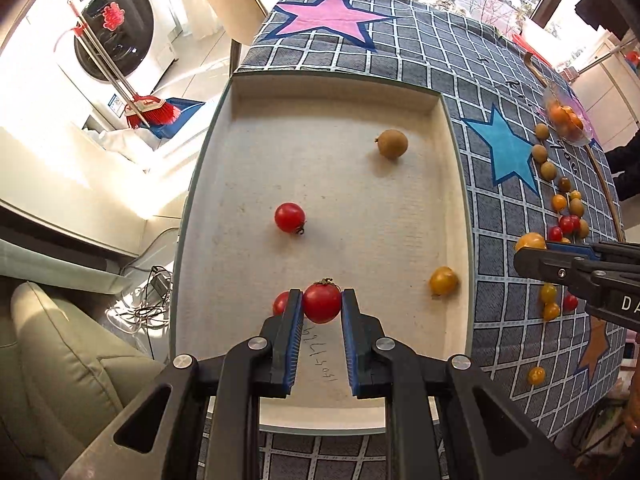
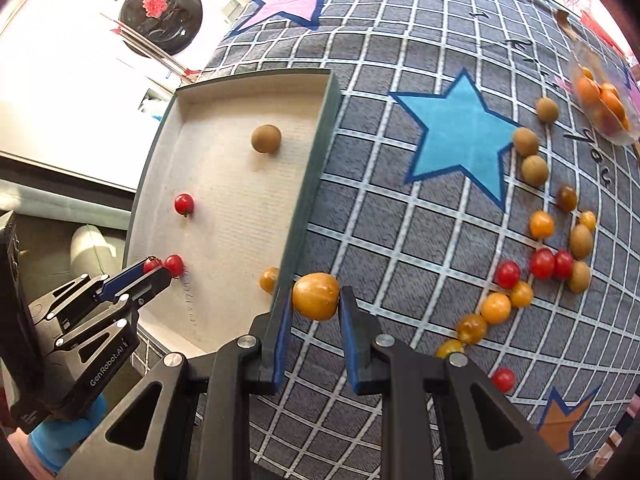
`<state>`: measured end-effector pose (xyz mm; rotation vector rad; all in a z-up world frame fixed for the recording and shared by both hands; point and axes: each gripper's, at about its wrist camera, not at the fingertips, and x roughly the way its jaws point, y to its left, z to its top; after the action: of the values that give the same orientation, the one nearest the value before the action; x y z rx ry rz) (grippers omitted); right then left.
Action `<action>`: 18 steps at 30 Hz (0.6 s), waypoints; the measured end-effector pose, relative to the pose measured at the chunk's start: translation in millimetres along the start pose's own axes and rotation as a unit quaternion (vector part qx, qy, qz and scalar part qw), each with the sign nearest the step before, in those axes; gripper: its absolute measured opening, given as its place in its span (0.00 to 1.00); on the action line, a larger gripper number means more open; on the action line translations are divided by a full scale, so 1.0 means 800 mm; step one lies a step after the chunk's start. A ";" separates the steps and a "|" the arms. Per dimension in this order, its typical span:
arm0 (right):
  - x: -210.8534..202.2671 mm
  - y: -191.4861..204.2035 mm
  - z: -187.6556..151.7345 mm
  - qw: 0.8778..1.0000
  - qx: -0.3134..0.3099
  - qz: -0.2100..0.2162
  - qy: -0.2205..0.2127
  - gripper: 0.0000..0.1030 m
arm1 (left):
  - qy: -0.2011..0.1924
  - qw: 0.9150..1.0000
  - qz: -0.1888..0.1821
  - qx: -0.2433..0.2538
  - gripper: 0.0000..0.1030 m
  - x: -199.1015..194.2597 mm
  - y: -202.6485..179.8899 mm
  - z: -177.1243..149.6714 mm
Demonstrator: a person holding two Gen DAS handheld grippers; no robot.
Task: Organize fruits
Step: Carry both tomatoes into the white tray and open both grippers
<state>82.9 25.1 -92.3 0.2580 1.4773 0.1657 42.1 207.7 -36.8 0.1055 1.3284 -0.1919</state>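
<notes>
The left gripper (image 1: 321, 304) is clamped on a red cherry tomato (image 1: 322, 302), its blue pads pressing both sides, and it hangs above the near end of a shallow pale tray (image 1: 256, 92) — a second red tomato (image 1: 281, 302) lies on the tray floor just behind the left pad. The right gripper (image 2: 316, 300) is closed on a yellow-orange tomato (image 2: 316, 297) and sits over the tray's right wall, with the checked cloth (image 2: 380, 220) beneath it. Just inside that wall a loose yellow tomato (image 1: 443, 281) rests on the tray floor. Farther in, a lone red tomato (image 1: 289, 217) lies near the middle of the tray, and beyond it a brown longan (image 1: 393, 144) sits toward the far right corner. On the cloth to the right, well apart from the tray, red and yellow tomatoes and more longans are strewn in a loose curved line (image 2: 540, 240) — at its far end a clear plastic bag (image 2: 604, 104) holds orange fruit.
</notes>
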 end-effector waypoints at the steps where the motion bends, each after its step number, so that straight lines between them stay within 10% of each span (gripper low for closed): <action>1: 0.002 0.006 0.004 1.000 -0.005 0.001 0.001 0.24 | -0.003 1.000 0.002 -0.004 0.20 -0.001 0.006 0.003; 18: 0.050 0.047 0.059 1.000 -0.021 -0.001 0.019 0.24 | -0.015 0.999 0.031 -0.003 0.20 0.058 0.041 0.116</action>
<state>135.2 68.6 -117.0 0.2209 1.5102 0.2009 147.3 218.9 -61.0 0.1381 1.2948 -0.1366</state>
